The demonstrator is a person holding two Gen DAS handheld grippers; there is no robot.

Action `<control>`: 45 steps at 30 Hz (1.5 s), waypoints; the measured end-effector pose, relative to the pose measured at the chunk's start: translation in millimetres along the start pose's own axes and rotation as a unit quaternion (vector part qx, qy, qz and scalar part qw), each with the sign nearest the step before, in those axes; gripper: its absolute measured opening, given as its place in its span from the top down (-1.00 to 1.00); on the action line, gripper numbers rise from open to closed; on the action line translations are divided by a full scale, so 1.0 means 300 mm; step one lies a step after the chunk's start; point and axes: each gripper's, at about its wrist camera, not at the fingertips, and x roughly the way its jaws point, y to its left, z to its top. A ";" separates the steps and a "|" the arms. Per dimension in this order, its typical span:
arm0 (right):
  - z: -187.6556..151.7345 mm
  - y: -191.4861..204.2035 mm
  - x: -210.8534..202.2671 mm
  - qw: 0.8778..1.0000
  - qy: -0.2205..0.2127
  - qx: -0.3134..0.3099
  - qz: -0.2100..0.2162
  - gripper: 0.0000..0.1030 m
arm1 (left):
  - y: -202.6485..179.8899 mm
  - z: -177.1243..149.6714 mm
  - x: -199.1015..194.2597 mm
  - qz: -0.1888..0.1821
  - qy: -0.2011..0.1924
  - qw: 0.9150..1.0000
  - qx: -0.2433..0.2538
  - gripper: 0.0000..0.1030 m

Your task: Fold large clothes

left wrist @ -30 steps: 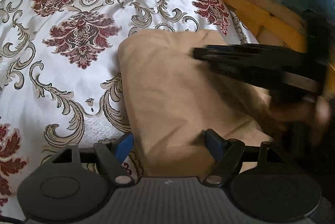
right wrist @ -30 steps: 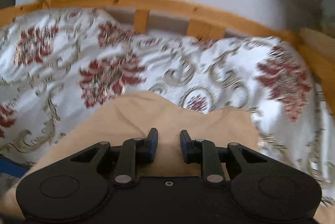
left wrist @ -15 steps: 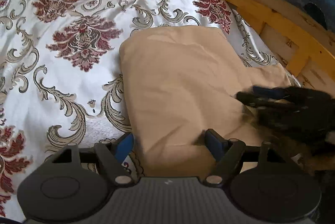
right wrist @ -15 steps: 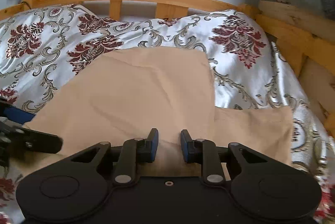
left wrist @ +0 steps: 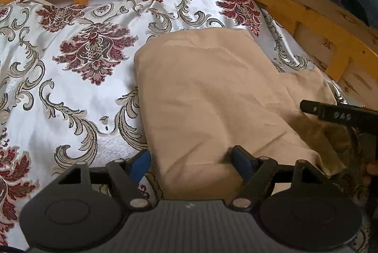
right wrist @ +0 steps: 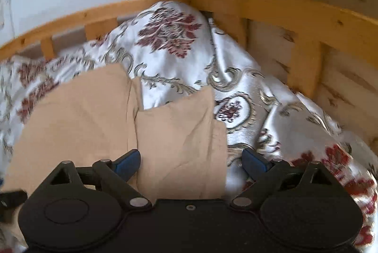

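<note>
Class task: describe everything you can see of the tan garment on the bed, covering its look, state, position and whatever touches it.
The tan garment is plain, soft, matte cloth, lightly creased, without print. It lies folded over itself on the floral bedspread; one narrower section sticks out toward the wooden bed rail. The left gripper straddles its near edge, jaws wide. The right gripper, jaws just opened, sits over the protruding section without pinching it.
</note>
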 end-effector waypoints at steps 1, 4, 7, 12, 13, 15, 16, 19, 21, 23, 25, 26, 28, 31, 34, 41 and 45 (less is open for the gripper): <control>-0.005 0.008 0.000 1.000 -0.004 -0.008 0.002 -0.66 | 0.004 0.003 -0.006 -0.003 -0.002 1.000 0.000 -0.56; -0.011 0.008 -0.003 1.000 -0.012 -0.007 0.006 -0.59 | 0.038 0.032 -0.026 -0.033 0.007 0.999 -0.023 -0.57; -0.013 -0.012 -0.003 1.000 -0.013 0.007 0.008 -0.51 | 0.102 0.072 -0.031 -0.078 0.018 0.994 -0.068 -0.73; -0.010 0.000 0.003 1.000 -0.012 -0.001 0.007 -0.56 | 0.172 0.111 -0.008 -0.089 0.008 0.990 -0.112 -0.85; -0.009 0.003 0.007 1.000 -0.012 -0.003 0.009 -0.61 | 0.180 0.120 0.000 -0.088 0.007 0.989 -0.118 -0.92; -0.010 0.007 0.009 1.000 -0.011 -0.006 0.009 -0.65 | 0.200 0.135 0.016 -0.086 0.005 0.987 -0.133 -0.99; -0.011 0.007 0.009 1.000 -0.011 -0.007 0.010 -0.66 | 0.206 0.143 0.026 -0.085 0.004 0.987 -0.138 -0.98; -0.009 -0.004 0.010 1.000 -0.016 0.004 0.020 -0.72 | 0.218 0.168 0.062 -0.082 0.015 0.987 -0.136 -0.99; -0.005 -0.016 0.009 0.999 -0.021 0.018 0.027 -0.75 | 0.219 0.177 0.087 -0.075 0.023 0.989 -0.127 -0.99; -0.003 -0.027 0.008 0.999 -0.028 0.031 0.034 -0.77 | 0.220 0.177 0.100 -0.077 0.023 0.989 -0.120 -0.99; 0.000 -0.033 0.012 0.998 -0.031 0.039 0.040 -0.81 | 0.223 0.177 0.110 -0.083 0.023 0.989 -0.120 -0.99; 0.000 -0.034 0.015 0.998 -0.033 0.040 0.042 -0.83 | 0.223 0.177 0.115 -0.085 0.023 0.989 -0.120 -1.00; 0.000 -0.035 0.020 0.997 -0.036 0.041 0.049 -0.91 | 0.225 0.174 0.125 -0.090 0.025 0.988 -0.122 -1.00; 0.002 -0.034 0.031 0.997 -0.038 0.040 0.052 -0.95 | 0.228 0.170 0.138 -0.098 0.028 0.986 -0.130 -1.00; 0.002 -0.034 0.041 0.997 -0.038 0.038 0.052 -0.98 | 0.235 0.166 0.156 -0.107 0.036 0.983 -0.144 -1.00; 0.000 -0.032 0.054 0.997 -0.041 0.038 0.049 -0.99 | 0.260 0.141 0.191 -0.129 0.048 0.975 -0.177 -1.00; 0.003 -0.034 0.053 0.997 -0.042 0.039 0.058 -0.97 | 0.264 0.139 0.200 -0.136 0.051 0.975 -0.170 -1.00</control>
